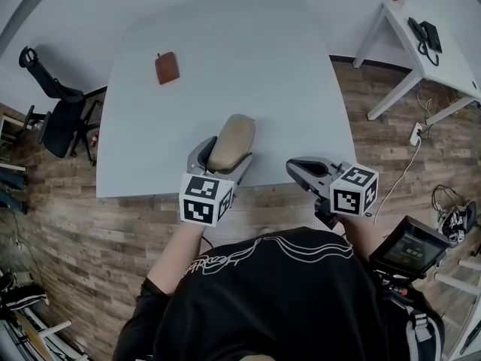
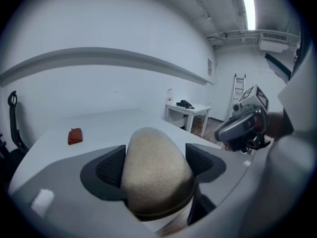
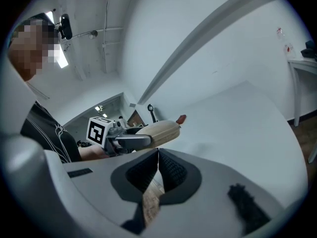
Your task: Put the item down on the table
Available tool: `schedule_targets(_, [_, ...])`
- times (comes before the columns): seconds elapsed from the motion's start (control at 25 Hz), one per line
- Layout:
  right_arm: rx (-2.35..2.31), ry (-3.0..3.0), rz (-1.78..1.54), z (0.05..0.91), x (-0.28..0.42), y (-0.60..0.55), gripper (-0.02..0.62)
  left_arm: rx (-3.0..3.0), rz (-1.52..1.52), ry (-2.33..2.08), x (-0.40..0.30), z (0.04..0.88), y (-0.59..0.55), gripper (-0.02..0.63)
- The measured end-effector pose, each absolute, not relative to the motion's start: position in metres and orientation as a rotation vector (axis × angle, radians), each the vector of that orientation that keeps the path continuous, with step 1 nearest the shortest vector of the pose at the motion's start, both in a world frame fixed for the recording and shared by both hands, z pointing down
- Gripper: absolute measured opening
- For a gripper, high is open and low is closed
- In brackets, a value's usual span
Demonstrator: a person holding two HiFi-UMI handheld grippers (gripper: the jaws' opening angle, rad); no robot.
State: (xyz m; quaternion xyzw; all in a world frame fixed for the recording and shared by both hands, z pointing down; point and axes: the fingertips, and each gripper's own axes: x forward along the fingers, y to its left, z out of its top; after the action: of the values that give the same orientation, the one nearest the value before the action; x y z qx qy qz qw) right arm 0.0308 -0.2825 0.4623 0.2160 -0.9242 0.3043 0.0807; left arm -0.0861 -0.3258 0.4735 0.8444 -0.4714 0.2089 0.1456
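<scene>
A tan oblong pouch is clamped between the jaws of my left gripper and held above the near edge of the grey table. Seen from the left gripper view, the pouch fills the gap between both pads. My right gripper is shut with nothing in it, hovering just off the table's near edge to the right. From the right gripper view the pads touch, and the pouch shows to the left, held by the other gripper.
A small red-brown wallet lies on the far left of the table. A black office chair stands left of the table. A white side desk with a black phone stands at the right. Wooden floor lies below.
</scene>
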Motion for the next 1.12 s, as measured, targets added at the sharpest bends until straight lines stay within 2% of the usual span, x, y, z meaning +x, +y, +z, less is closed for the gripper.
schedule_targets(0.52, [0.808,-2.711,0.957,0.485,0.065,-0.289,0.009,2.384,0.853,-1.297,-0.070,0.581,-0.395,0.385])
schedule_targets(1.12, [0.856,-2.690,0.947,0.495,0.081,-0.288,0.009,2.265,0.942,-1.267,-0.077,0.627,-0.391,0.385])
